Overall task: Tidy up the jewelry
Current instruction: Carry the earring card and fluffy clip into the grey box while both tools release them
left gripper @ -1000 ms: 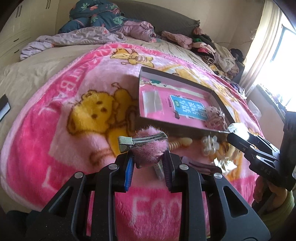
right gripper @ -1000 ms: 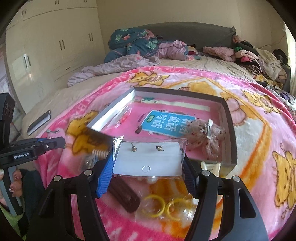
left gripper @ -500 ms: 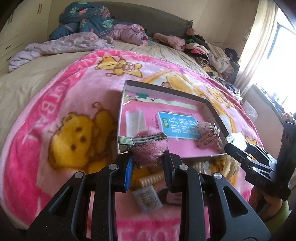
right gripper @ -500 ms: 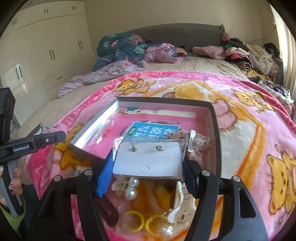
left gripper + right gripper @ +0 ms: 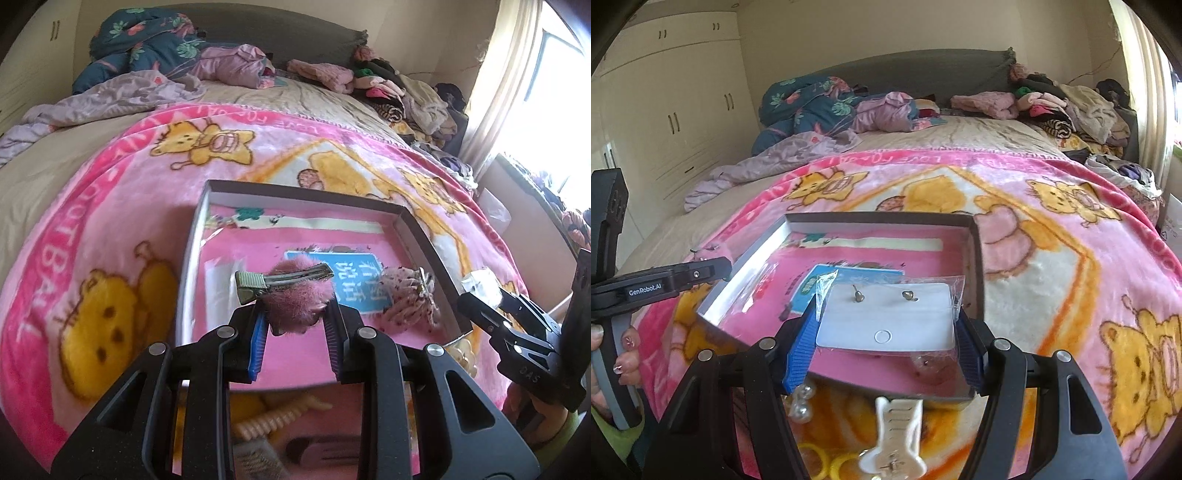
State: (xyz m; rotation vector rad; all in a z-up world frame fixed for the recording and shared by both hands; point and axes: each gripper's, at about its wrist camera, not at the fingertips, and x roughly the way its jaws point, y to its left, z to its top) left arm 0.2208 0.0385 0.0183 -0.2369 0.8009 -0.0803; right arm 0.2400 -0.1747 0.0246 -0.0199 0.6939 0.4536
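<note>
- If the left gripper (image 5: 295, 325), clamped on the fluffy hair clip (image 5: 295, 295), lets go early, it misses the box (image 5: 417, 225).
- While squeezed sideways in the right gripper (image 5: 886, 347), the earring card (image 5: 886, 317) could bend.

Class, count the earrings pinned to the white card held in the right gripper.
2: both on the white card in the right gripper, left earring and right earring, near its top edge.

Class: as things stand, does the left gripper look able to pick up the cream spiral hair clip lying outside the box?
Probably not: the left gripper is shut on the pink fluffy hair clip, so its fingers aren't free for the spiral clip.
</note>
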